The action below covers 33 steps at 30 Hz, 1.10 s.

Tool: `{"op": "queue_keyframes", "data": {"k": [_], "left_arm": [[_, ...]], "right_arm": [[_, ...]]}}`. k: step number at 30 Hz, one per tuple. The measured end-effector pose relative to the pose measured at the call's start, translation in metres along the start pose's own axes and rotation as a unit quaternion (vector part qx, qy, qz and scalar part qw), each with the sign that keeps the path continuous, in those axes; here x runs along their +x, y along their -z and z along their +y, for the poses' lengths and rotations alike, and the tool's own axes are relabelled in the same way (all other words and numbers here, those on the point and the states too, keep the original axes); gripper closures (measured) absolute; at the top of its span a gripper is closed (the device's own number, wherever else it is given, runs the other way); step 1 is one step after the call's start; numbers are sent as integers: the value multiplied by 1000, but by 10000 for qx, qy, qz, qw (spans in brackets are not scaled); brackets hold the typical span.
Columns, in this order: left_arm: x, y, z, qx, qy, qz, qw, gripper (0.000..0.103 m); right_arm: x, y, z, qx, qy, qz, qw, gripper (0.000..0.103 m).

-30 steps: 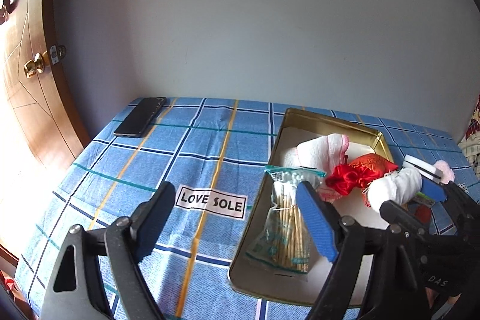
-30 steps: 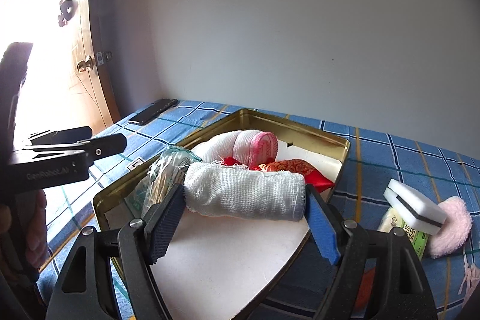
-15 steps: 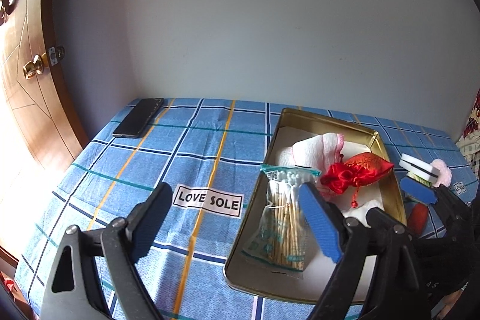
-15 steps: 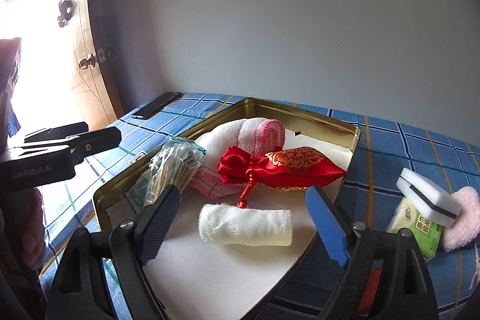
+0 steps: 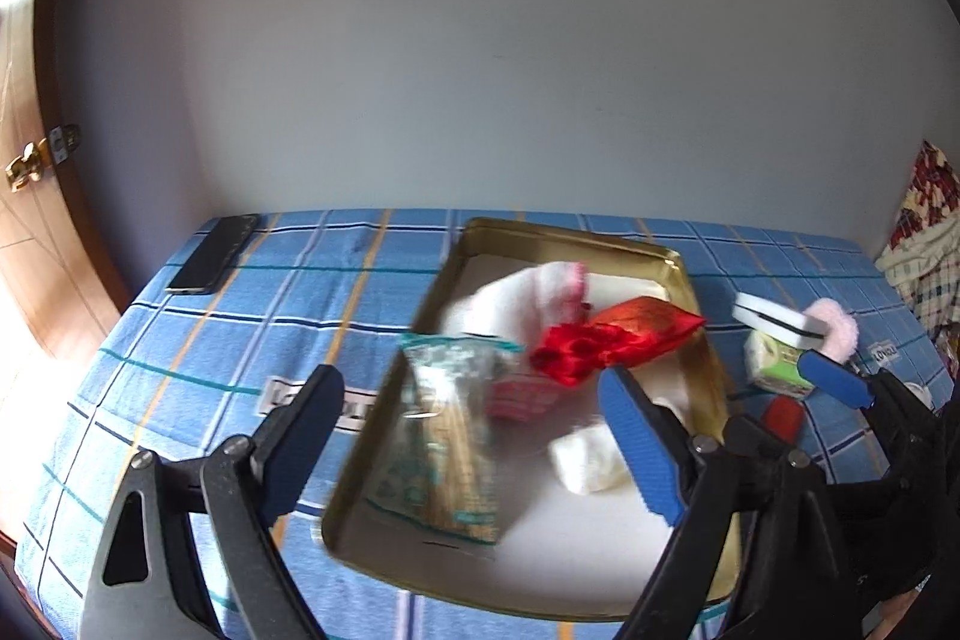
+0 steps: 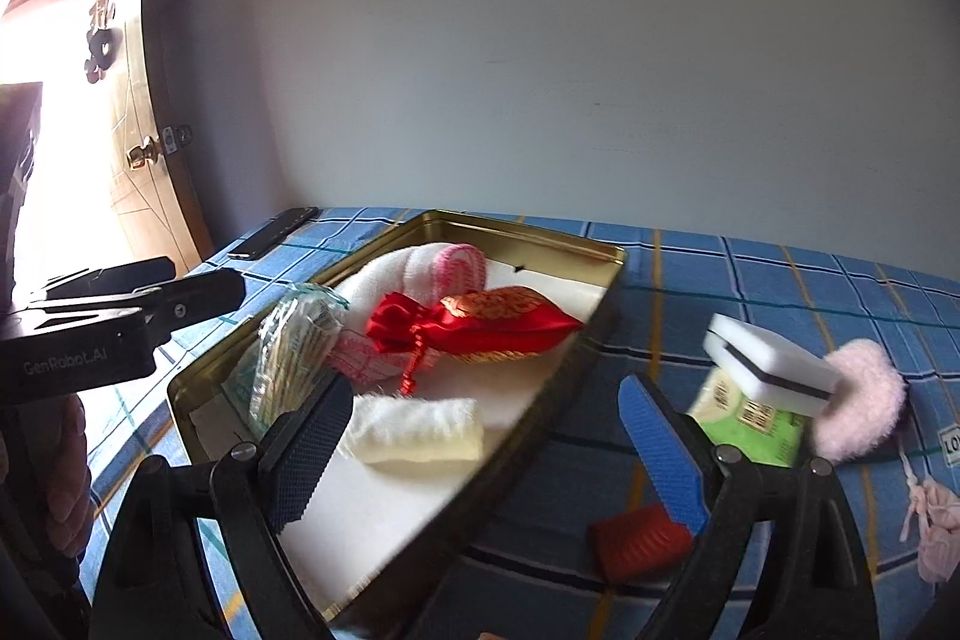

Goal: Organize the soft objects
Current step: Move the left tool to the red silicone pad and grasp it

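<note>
Gold metal tin (image 6: 600, 253) — fuzzy white roll (image 6: 420, 430) inside.

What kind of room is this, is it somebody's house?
Probably a room in a home. A wooden door with a brass knob stands beside a plain wall, a table wears a blue checked tablecloth, and a phone lies on it near a gold tin tray of soft things.

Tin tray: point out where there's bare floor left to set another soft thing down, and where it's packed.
Free: the white floor of the tin tray at its near end, in front of the rolled white cloth. Also a strip at the far right corner, behind the red pouch. Crowded: the left side and middle, with the cotton swab bag and pink-edged towel.
</note>
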<state>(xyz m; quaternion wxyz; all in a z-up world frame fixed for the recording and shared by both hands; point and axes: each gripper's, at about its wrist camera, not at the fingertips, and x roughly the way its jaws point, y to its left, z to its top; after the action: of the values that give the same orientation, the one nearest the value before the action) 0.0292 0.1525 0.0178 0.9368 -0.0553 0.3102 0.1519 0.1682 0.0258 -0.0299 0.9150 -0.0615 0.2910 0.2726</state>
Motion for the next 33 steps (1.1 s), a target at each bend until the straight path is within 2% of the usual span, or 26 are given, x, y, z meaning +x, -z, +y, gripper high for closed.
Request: {"op": "queue_keyframes", "data": {"k": [9,12,18,24,27,29,33], "left_arm": [[5,6,-87,497,566,114,9971,15],[7,9,-112,640,748,176,9950,15],[13,19,-166,1097,1023,288,9883,15],[30,29,-197,1363,1117,593,9826,15],[41,35,-208,1469,1189,822,9785,16],[51,39,-212,1508,1204,1013,9760,22],[63,44,-215,1543,1148,1190,9741,22]], "right_arm": [[-45,25,-58,291,683,-138,9971,11],[-60,35,-84,461,1014,-149,9937,11],[-82,51,-133,1027,1409,-140,9846,11],[-100,58,-168,1433,1591,-245,9765,11],[-104,61,-176,1617,1547,-291,9742,11],[-106,62,-179,1734,1488,-324,9730,11],[-110,64,-187,1961,1396,-412,9697,11]]}}
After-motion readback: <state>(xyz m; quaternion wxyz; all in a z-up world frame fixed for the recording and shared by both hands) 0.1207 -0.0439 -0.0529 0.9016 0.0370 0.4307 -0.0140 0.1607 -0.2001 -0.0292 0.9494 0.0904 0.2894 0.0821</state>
